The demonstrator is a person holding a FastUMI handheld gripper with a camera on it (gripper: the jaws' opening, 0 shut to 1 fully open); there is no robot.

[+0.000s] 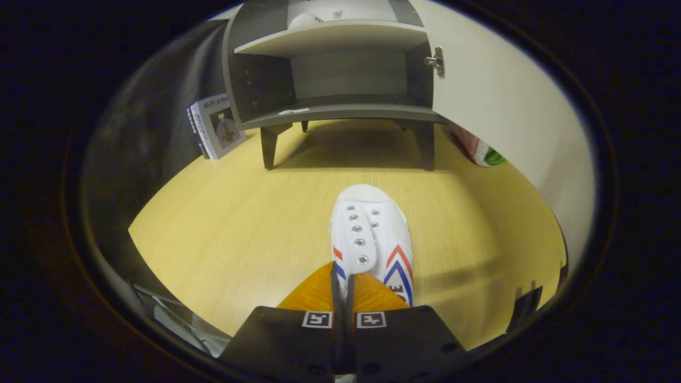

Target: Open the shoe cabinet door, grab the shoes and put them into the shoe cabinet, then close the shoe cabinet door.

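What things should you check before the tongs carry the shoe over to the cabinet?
1. Door open: ok. The cabinet door is swung wide, hinge showing.
2. Grip on shoe: ok, as far as can be seen. The tongs look closed on the rear edge of the white shoe, toe pointing at the cabinet.
3. Room on the lower shelf: ok, it looks bare.
4. Path across the wooden floor: ok, nothing lies between shoe and cabinet.
5. Shoe lifted off the floor: cannot tell.
6. Upper shelf: cannot tell; something pale sits there, possibly the other shoe.
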